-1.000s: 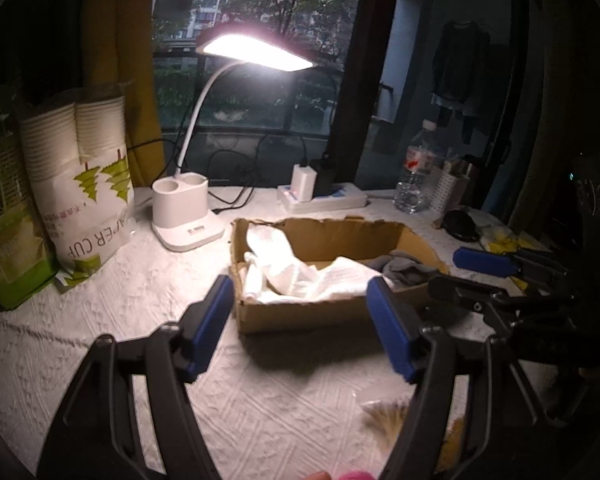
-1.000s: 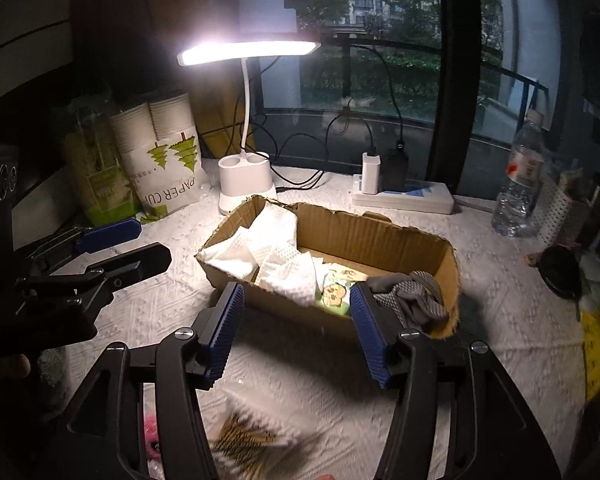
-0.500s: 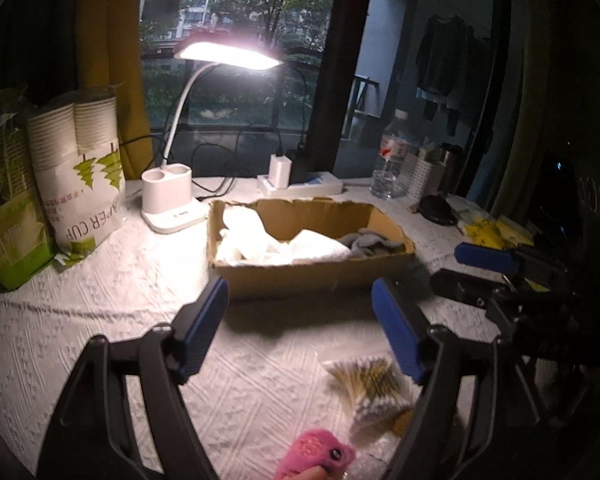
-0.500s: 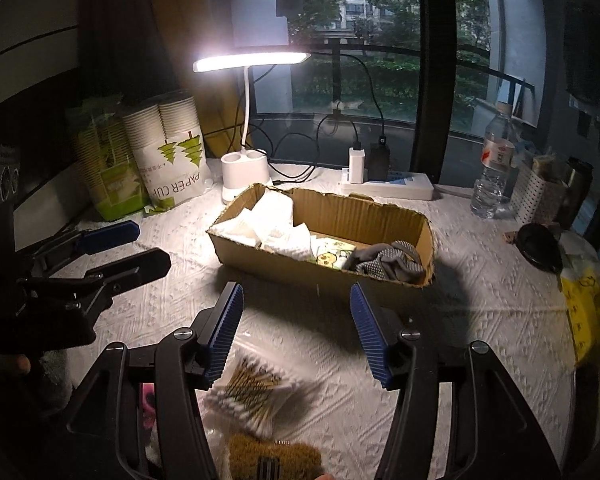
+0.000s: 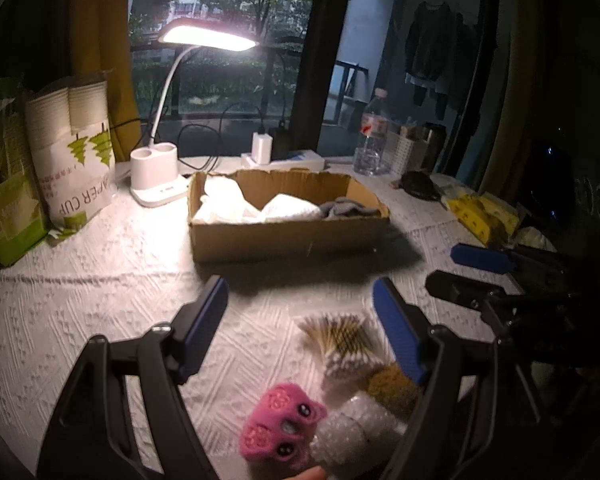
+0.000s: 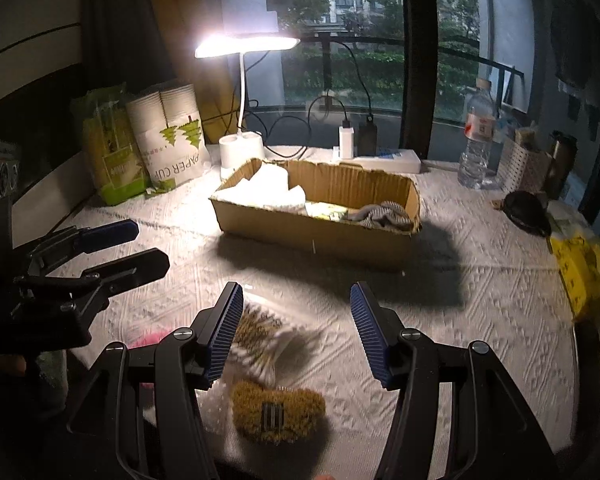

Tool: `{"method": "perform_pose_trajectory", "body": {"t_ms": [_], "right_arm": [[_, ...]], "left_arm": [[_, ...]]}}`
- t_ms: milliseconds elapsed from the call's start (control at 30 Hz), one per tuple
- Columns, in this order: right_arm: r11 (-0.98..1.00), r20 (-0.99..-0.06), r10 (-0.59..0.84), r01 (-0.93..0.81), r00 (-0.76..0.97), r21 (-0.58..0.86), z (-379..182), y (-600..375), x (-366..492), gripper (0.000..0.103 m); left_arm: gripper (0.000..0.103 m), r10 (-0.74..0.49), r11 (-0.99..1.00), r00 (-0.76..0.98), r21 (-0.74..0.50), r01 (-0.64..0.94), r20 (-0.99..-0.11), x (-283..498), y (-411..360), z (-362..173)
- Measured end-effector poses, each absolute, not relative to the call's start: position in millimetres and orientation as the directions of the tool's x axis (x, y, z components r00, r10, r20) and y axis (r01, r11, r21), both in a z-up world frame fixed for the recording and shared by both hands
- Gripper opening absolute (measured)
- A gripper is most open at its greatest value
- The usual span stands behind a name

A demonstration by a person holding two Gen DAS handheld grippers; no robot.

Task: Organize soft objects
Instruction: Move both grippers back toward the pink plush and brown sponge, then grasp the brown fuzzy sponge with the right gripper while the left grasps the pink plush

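Bench (image 6: pixel 480 300), under a white embossed cloth, carries everything. Landmark: cardboard box (image 5: pixel 288 236), standing under the desk lamp (image 5: pixel 208 38), presumably so its contents are lit. The box already holds white cloths (image 5: pixel 228 204) at its lamp end and a grey striped cloth (image 6: pixel 384 214) at the far end, so sorting looks partly done.

Left gripper (image 5: pixel 300 320) and right gripper (image 6: pixel 296 332) both hover on the near side of the box, jaws wide, holding nothing.

Remaining loose pile lies nearer than the box, below the jaws: bag of cotton swabs (image 5: pixel 340 336), mustard fuzzy pad (image 6: pixel 278 410), bubble wrap roll (image 5: pixel 356 426), pink plush toy (image 5: pixel 280 426). Likely next picks.
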State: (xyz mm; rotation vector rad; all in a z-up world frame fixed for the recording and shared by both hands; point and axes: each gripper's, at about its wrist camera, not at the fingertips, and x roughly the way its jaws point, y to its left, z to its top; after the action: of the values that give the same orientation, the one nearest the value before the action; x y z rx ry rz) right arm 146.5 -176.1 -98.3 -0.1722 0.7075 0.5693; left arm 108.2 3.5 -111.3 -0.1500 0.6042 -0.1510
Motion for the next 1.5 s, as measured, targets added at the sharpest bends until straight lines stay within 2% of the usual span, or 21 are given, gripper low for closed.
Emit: {"method": "perform_pose_trajectory", "body": {"t_ms": [367, 433, 467, 1067, 1267, 1400, 1500], "right_arm": [[0.849, -0.696, 0.409, -0.526, 0.59, 0.053, -122.9, -186.0, 132.8, 0.06], [0.848, -0.704, 0.409, -0.527, 0.58, 0.058, -127.5, -186.2, 132.2, 0.069], [0.846, -0.709, 0.408, -0.529, 0.575, 0.058, -129.9, -185.9, 131.4, 0.07], [0.825, -0.751, 0.42, -0.56, 0.51, 0.081, -153.1, -173.3, 121.1, 0.071], [0.83, -0.765, 0.405, -0.551, 0.5, 0.079, -159.1, -172.1, 123.7, 0.071], [0.832, -0.792, 0.387, -0.548, 0.471, 0.081, -170.2, -171.3, 127.5, 0.071], [0.834, -0.804, 0.379, -0.545, 0.458, 0.083, -176.5, -170.2, 129.7, 0.071]], "left_arm": [[0.076, -0.168, 0.983, 0.766, -0.162, 0.085, -0.621, 97.3, -0.8, -140.4], [0.076, -0.164, 0.984, 0.756, -0.161, 0.079, -0.634, 96.7, -0.1, -146.0], [0.076, -0.16, 0.984, 0.751, -0.159, 0.073, -0.641, 96.5, 0.9, -149.0], [0.076, -0.139, 0.989, 0.638, -0.14, 0.049, -0.757, 94.0, 14.4, -195.0], [0.075, -0.146, 0.988, 0.646, -0.141, 0.059, -0.749, 92.8, 15.6, -199.2], [0.05, -0.185, 0.982, 0.638, -0.16, 0.098, -0.748, 92.0, 11.3, -200.6], [0.039, -0.199, 0.98, 0.643, -0.16, 0.119, -0.739, 90.4, 6.2, -197.6]]}}
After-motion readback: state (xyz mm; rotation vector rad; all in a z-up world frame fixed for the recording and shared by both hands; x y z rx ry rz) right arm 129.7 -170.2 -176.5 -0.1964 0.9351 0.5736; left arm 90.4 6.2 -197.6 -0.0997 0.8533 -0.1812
